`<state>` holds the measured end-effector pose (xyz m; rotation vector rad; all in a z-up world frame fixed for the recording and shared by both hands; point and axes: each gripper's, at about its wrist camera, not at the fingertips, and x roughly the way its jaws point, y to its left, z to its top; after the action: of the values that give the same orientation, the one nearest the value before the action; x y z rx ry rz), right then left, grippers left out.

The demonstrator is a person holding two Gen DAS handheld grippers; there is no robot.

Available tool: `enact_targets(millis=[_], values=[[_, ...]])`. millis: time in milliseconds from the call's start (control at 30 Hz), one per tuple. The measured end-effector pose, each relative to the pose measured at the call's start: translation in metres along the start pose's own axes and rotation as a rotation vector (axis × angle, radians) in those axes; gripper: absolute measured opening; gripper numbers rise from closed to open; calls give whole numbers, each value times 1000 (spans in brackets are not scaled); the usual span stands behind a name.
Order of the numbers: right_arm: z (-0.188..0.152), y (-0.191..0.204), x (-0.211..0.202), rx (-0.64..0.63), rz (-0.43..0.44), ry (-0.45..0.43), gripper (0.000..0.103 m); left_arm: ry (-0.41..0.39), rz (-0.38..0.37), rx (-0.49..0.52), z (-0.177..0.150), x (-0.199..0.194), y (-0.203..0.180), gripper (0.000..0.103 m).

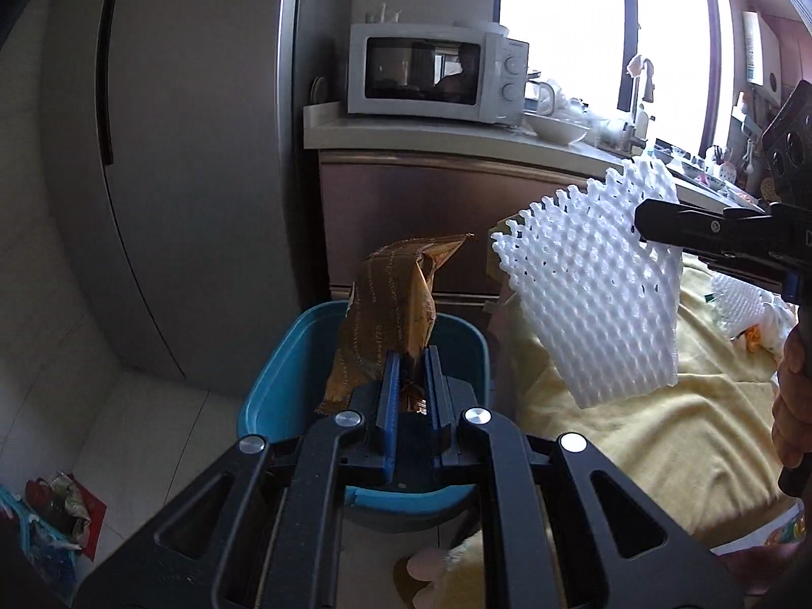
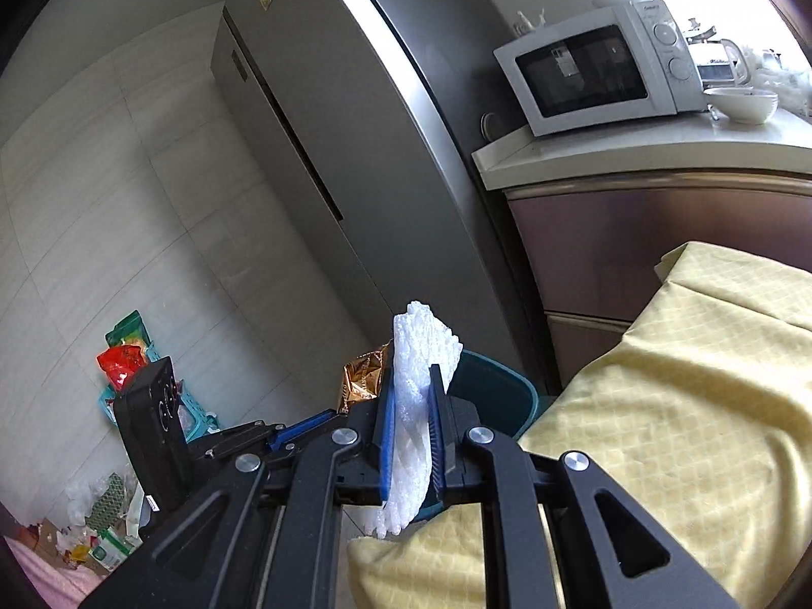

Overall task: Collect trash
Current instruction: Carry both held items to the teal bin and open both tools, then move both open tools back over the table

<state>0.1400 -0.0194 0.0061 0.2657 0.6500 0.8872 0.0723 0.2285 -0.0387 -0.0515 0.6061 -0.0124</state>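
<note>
Left gripper [image 1: 410,380] is clamped on a crumpled brown-gold wrapper [image 1: 388,314]; the wrapper is pinched between the blue pads and sticks up beyond the fingertips. It is held directly above a blue bin [image 1: 284,370] standing on the pale floor, just left of a table draped in yellow cloth [image 1: 660,421].

Right gripper [image 2: 411,401] is clenched on a white foam net sleeve [image 2: 416,380]; in the right wrist view the foam is squeezed between the pads and pokes out at both ends. In the left wrist view the same foam sleeve [image 1: 594,294] is seen hanging from the right gripper's black fingers [image 1: 675,228], over the yellow cloth, to the right of the bin and not over it. A hand [image 1: 791,406] is seen on the right handle.

In the right wrist view the bin rim [image 2: 502,380] is seen just beyond the foam, with the wrapper [image 2: 363,375] to its left.

A grey fridge [image 1: 177,177] is seen far left, a white microwave [image 1: 436,71] on the far counter. More foam and scraps [image 1: 746,309] are left on the cloth at right. A teal basket with packets [image 2: 132,370] is seen on the floor at left.
</note>
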Motion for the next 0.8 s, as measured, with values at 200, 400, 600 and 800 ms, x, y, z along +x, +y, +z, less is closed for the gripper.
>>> enact_targets(millis=[200, 400, 600, 800], values=[[0, -6, 49, 40, -20, 105, 11, 75, 40, -11, -6, 36, 15, 10], [-5, -15, 91, 88, -54, 210, 13, 137, 49, -36, -8, 69, 23, 12], [-10, -21, 118, 121, -105, 294, 16, 188, 56, -87, -4, 97, 32, 16], [-11, -18, 110, 105, -127, 277, 29, 178, 60, -99, -5, 101, 32, 24]])
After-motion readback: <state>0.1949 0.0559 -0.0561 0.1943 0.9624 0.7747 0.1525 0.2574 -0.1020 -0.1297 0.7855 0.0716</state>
